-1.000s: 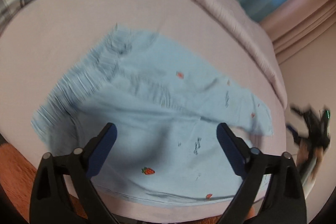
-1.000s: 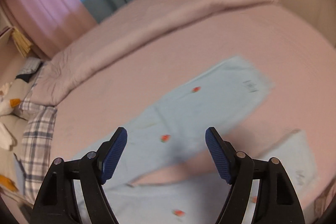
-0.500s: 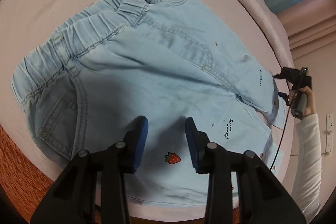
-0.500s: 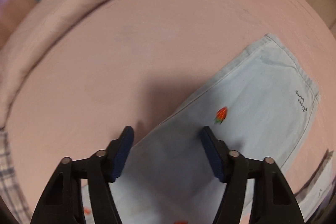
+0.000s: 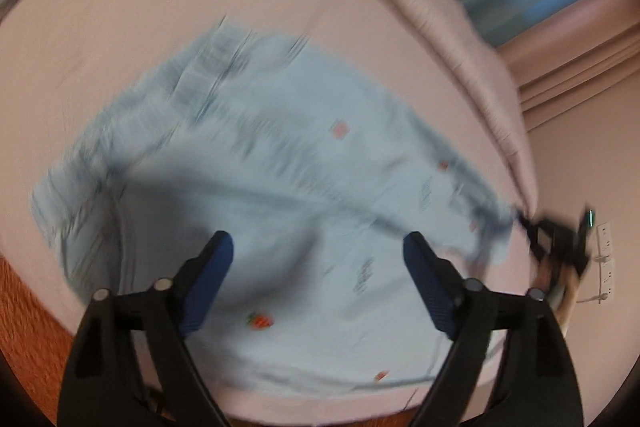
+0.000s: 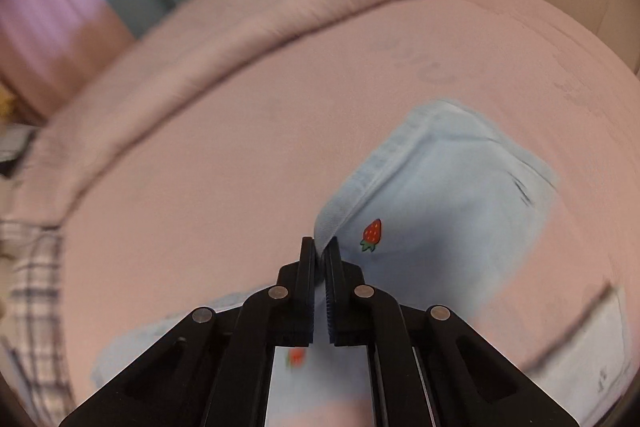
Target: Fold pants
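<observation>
Right gripper (image 6: 319, 251), just closed, pinches the pants (image 6: 440, 195) leg's edge; the leg runs ahead-right toward its hem. Left gripper (image 5: 318, 255) has reopened, empty.

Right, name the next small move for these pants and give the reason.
Probably lift the right tongs and carry the pinched leg edge across toward the other leg. They are shut on a fold of the light blue pants, already raised off the pink bed cover. The left tongs stand open above the seat, gripping nothing.
</observation>
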The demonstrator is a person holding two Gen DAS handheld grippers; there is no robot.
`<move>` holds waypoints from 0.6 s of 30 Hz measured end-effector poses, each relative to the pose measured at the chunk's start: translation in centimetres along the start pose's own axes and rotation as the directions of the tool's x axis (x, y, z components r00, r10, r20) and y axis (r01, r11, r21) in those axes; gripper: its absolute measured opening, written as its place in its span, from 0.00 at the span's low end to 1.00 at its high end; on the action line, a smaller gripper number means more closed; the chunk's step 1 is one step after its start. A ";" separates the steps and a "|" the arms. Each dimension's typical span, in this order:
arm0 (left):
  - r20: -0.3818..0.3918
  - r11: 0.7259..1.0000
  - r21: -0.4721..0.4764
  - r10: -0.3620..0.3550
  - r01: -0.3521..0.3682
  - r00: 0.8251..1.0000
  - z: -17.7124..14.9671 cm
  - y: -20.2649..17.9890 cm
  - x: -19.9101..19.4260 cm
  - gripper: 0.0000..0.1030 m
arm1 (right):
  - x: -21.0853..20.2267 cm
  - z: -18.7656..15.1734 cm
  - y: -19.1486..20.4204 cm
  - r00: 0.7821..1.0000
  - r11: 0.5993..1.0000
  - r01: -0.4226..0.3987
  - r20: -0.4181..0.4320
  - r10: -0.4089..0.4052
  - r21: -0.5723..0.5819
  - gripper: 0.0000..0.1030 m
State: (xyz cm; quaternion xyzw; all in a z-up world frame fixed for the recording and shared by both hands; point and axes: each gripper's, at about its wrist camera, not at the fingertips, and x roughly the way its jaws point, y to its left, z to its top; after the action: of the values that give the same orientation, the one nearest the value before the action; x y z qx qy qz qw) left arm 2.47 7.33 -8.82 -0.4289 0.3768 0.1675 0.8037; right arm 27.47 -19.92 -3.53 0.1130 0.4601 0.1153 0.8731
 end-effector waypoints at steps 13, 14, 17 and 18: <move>-0.114 0.998 0.023 -0.048 0.051 0.992 6.3 -8.4 11.5 0.70 | -3.3 -8.3 -7.0 0.997 0.990 -0.071 -0.003 0.072 0.119 0.04; -0.125 0.998 0.029 -0.047 0.051 0.991 6.5 -8.5 12.2 0.63 | -3.5 -7.7 -6.8 0.997 0.990 -0.080 -0.009 0.082 0.118 0.04; -0.153 0.998 0.056 0.048 -0.040 0.987 6.3 -8.7 15.0 0.26 | -4.0 -8.0 -7.5 0.994 0.985 -0.105 -0.013 0.108 0.139 0.04; -0.155 0.996 0.063 0.077 -0.068 0.985 6.2 -8.3 15.3 0.17 | -4.1 -8.2 -7.5 0.994 0.985 -0.109 -0.011 0.112 0.137 0.04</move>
State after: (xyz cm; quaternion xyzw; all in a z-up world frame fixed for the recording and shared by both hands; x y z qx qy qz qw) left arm 20.36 6.82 -13.48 -0.4033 0.4594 0.1514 0.7768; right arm 19.12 -27.55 -7.19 0.1965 0.4679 0.1331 0.8513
